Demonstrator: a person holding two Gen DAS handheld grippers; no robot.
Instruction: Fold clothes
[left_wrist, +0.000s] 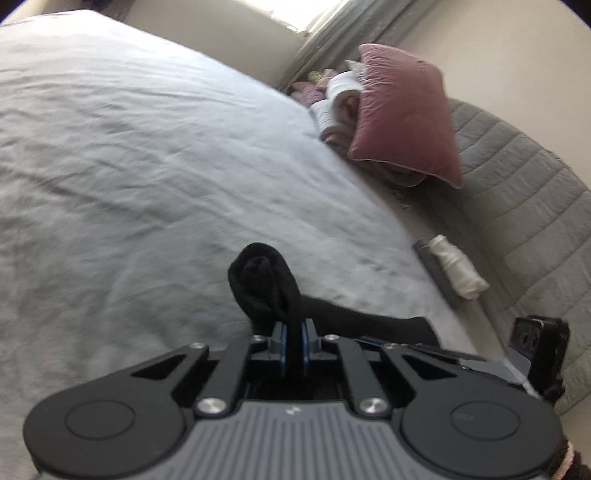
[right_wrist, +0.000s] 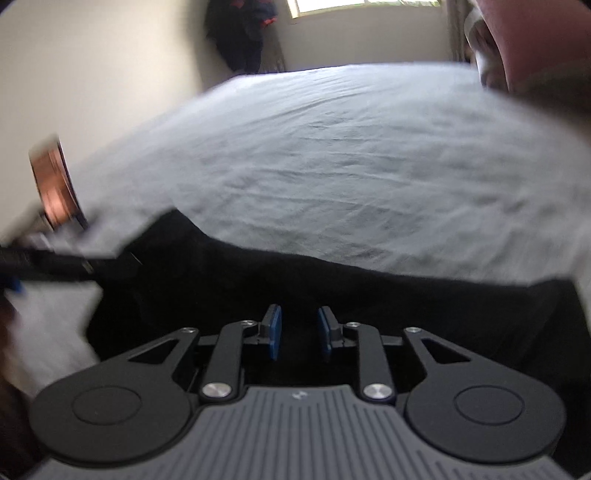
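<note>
Two views, taken in turn.

Left wrist: your left gripper (left_wrist: 293, 334) has its jaws pinched tight on a black garment (left_wrist: 266, 291). A bunched loop of it stands up past the fingertips, and the rest trails off to the right across the bed (left_wrist: 147, 147). A pink pillow (left_wrist: 402, 114) with folded linens (left_wrist: 341, 96) behind it sits far right, and a white roll (left_wrist: 460, 266) lies off the bed edge. None of these touch the garment.

Right wrist: your right gripper (right_wrist: 297, 334) has its jaws parted a moderate way with nothing between the pads. It hovers low over a broad spread of the same black cloth (right_wrist: 332, 288), which lies flat along the near edge of the bed. Frame is motion-blurred; a copper-coloured object (right_wrist: 55, 184) at left cannot be identified.

Judgement: the cloth is mid-handling, one end lifted and the other down. To do this well, keep the left pinch firm and carry the loop level so it does not twist. Bring the right jaws onto a single edge, not a bunch, before closing. Watch that the trailing end does not slide off the bed.
</note>
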